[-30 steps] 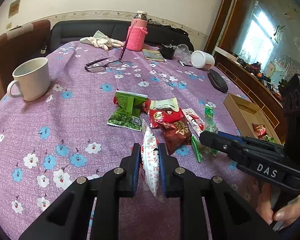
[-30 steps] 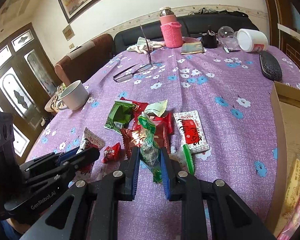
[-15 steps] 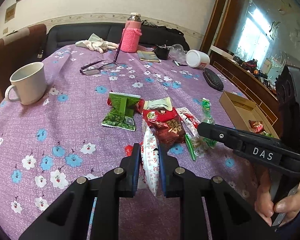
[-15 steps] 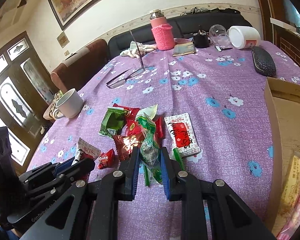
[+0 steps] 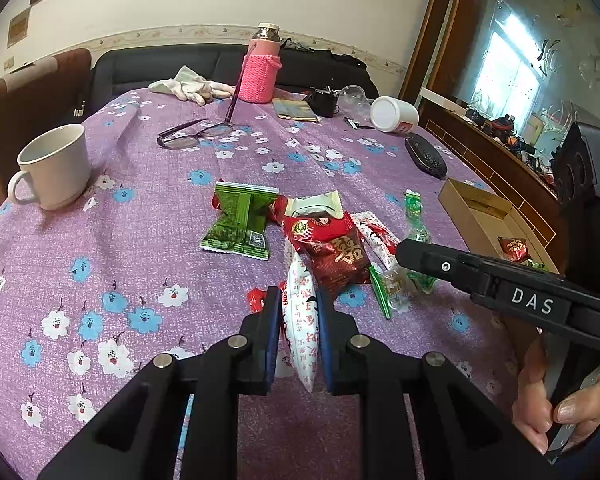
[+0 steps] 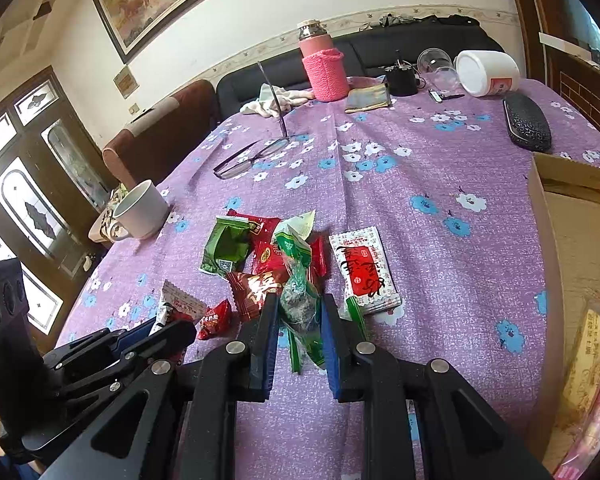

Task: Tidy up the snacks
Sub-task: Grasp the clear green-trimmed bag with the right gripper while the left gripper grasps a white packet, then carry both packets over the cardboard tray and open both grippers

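Left wrist view: my left tongs [image 5: 299, 316] pinch a white packet [image 5: 300, 328], right tongs [image 6: 300, 320] clamp a green packet [image 6: 300, 300], both off the bench [image 6: 440, 240], presumably bound for the box [image 6: 548, 240].

On the table [image 5: 100, 248], snack packets [image 5: 324, 240] cluster at the middle. From them, the mug [image 5: 56, 168] sits at nine o'clock, the glasses [image 5: 192, 136] at eleven, the flask [image 5: 262, 68] at twelve behind the glasses, and the cardboard box [image 5: 480, 216] at three.
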`<move>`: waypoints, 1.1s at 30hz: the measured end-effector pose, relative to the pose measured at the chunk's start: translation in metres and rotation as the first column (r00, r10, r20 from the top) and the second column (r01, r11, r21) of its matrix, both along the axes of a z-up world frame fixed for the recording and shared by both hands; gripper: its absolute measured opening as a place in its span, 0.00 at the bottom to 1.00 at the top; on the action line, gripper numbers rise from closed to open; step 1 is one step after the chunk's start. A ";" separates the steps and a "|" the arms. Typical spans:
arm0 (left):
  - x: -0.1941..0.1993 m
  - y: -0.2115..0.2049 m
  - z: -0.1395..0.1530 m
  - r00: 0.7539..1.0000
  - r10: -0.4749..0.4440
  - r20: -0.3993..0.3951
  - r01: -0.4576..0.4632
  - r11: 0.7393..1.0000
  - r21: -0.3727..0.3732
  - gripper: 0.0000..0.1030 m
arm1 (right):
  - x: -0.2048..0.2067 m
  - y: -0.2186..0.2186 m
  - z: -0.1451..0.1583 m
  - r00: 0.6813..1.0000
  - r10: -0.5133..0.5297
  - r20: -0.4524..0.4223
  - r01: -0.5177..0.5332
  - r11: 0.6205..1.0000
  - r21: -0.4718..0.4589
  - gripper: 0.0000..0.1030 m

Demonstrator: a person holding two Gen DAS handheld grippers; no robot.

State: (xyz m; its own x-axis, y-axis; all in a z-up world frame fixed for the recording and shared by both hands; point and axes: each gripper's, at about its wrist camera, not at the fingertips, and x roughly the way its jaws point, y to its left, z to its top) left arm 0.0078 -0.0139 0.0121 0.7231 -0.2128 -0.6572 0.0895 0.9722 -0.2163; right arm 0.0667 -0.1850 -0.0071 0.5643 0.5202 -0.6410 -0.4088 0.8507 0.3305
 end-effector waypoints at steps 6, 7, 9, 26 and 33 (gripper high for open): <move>0.000 0.001 0.000 1.000 0.000 0.000 0.000 1.000 -0.009 0.16 | 0.000 0.000 0.001 1.000 -0.008 0.004 0.008 1.000 0.003 0.21; 0.000 0.001 0.000 1.000 -0.001 0.000 0.001 1.000 -0.009 0.16 | 0.000 -0.001 0.002 1.000 -0.011 0.005 0.011 1.000 0.005 0.21; 0.000 0.000 0.000 1.000 -0.003 0.001 0.003 1.000 -0.007 0.16 | 0.001 -0.003 0.004 1.000 -0.012 0.005 0.011 1.000 0.016 0.21; -0.008 -0.027 0.016 0.999 -0.040 0.029 0.039 0.998 0.040 0.16 | 0.009 -0.055 0.026 0.993 -0.117 0.018 0.113 0.981 0.158 0.21; 0.005 -0.068 0.040 0.992 -0.118 0.041 0.118 0.993 0.003 0.16 | 0.012 -0.094 0.037 0.981 -0.193 0.015 0.185 0.956 0.229 0.21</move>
State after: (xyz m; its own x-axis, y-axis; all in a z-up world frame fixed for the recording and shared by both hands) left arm 0.0128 -0.0820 0.0526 0.7190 -0.2982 -0.6278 0.2126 0.9543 -0.2098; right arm 0.0784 -0.2789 0.0297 0.6872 0.5304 -0.4963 -0.2630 0.8186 0.5107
